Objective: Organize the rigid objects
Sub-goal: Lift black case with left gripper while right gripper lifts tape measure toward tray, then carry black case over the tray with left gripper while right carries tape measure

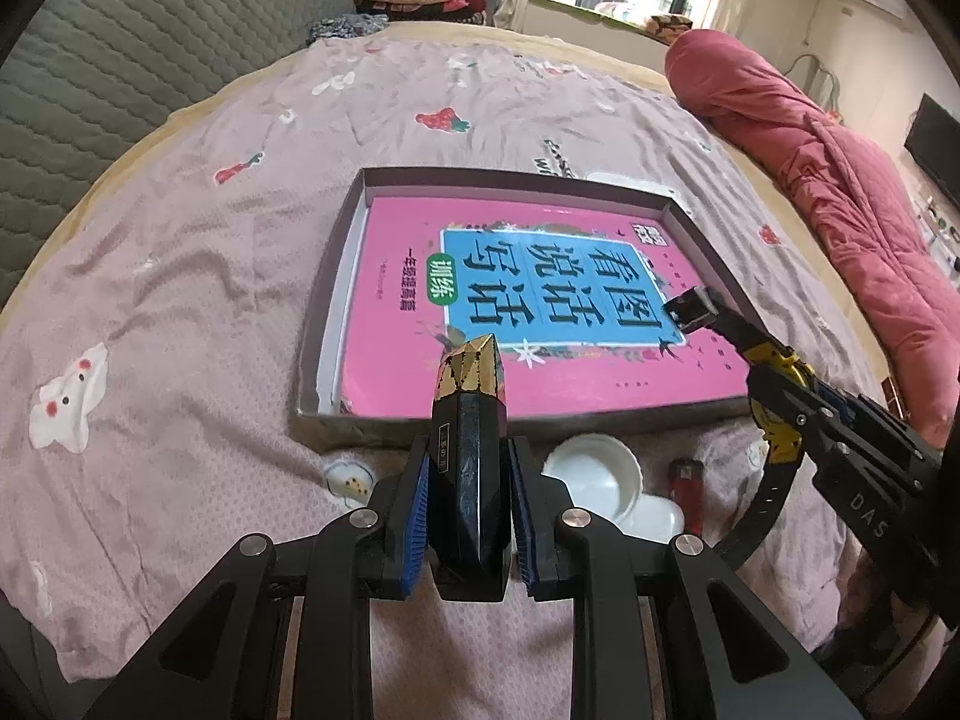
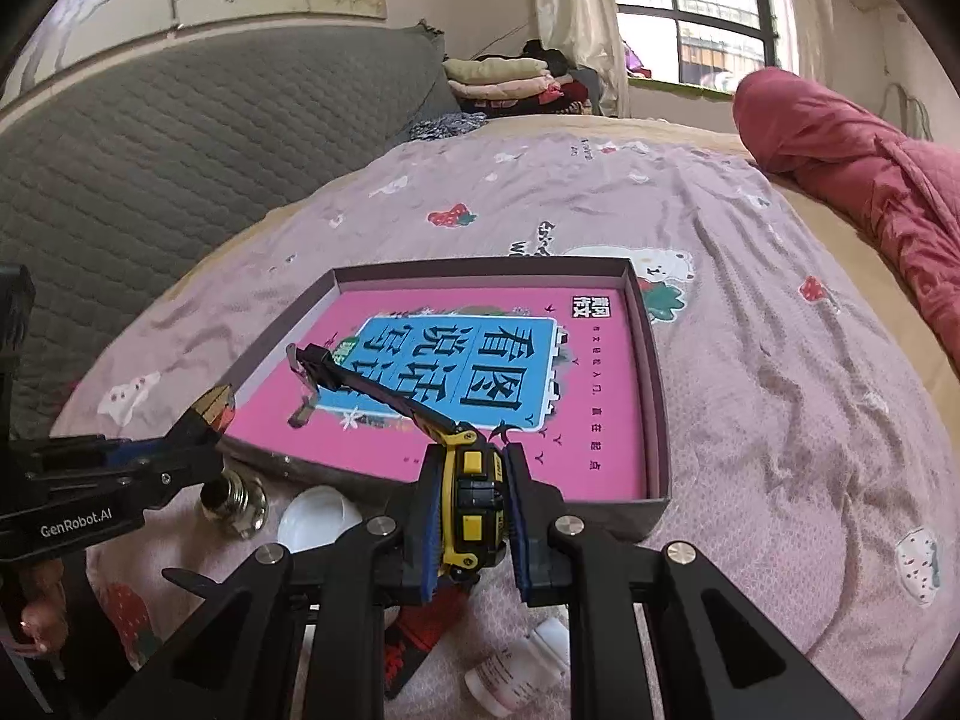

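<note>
Book (image 1: 540, 300) already in box (image 1: 336, 252); left gripper (image 1: 469, 498) clamps black-gold case (image 1: 471, 420), right gripper (image 2: 468, 516) clamps watch (image 2: 474, 498); lid (image 1: 594, 474), lighter (image 1: 687, 486), pill bottle (image 2: 516, 672) still out.

Both views look forward and steeply down along their own gripper fingers, from close above the near edge of the pink strawberry-print bedspread (image 1: 180, 276). The left wrist view faces the near edge of the shallow dark cardboard box lid (image 1: 336, 240) holding a pink book (image 1: 396, 360). The right wrist view stands further right, facing the lid's (image 2: 657, 396) near right corner. Both share the lid, book (image 2: 600, 408), grey quilted headboard (image 1: 120, 60) and window (image 2: 690, 6), and each catches the other gripper at its edge.
</note>
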